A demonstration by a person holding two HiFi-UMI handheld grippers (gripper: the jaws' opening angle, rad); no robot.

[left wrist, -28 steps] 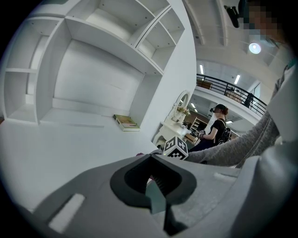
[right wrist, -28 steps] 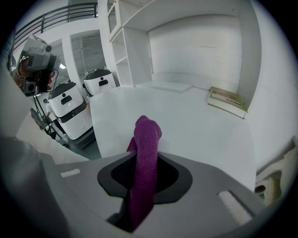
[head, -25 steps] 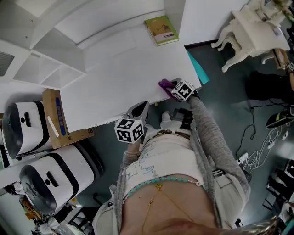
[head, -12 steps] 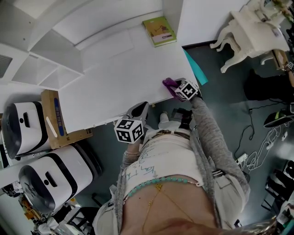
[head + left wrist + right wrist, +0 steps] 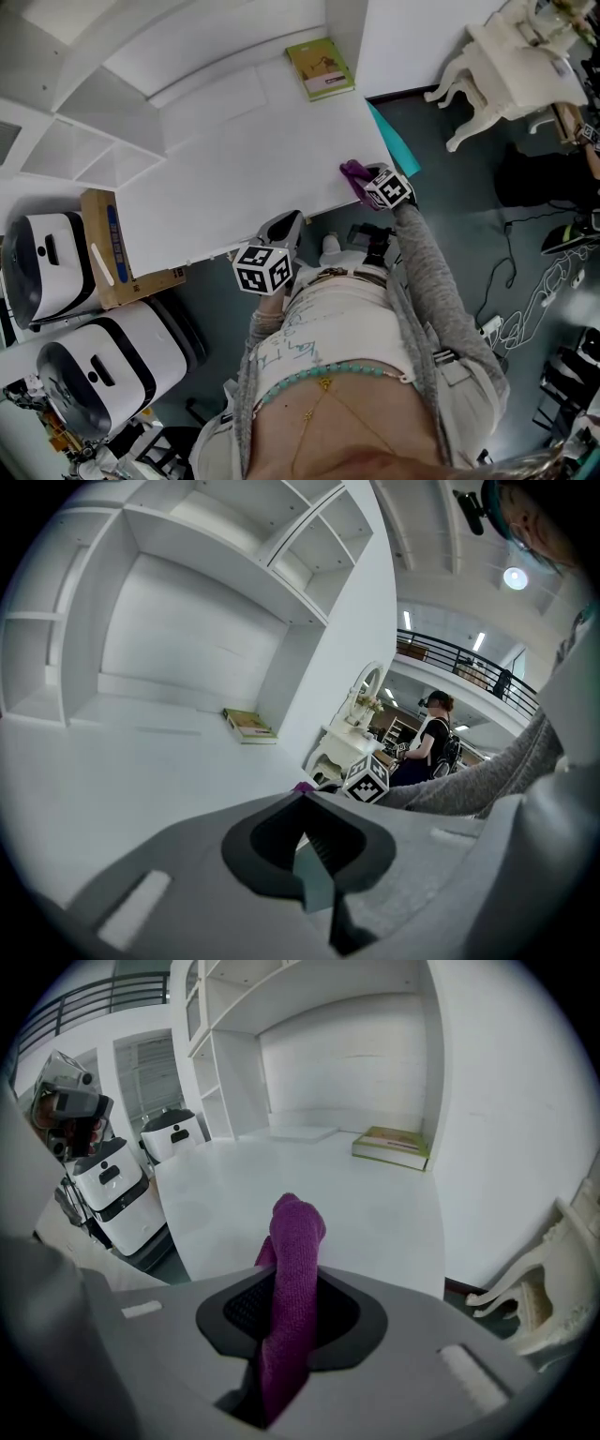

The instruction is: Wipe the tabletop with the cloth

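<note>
White table [image 5: 234, 159], bare except for a book [image 5: 321, 64] at the far right. We note the right tongs [image 5: 291, 1321] clamped on the purple cloth [image 5: 295, 1241] at the near right edge, likely ready for a wiping pass. We note the left tongs [image 5: 314, 860] closed, empty and parked clear at the near edge.

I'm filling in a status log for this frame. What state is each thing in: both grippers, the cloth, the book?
left gripper: jaws together, nothing between them.
right gripper: shut on the cloth.
cloth: bunched, pinched in the right gripper's jaws at the tabletop's near edge.
book: closed, lying flat at the tabletop's far corner.
</note>
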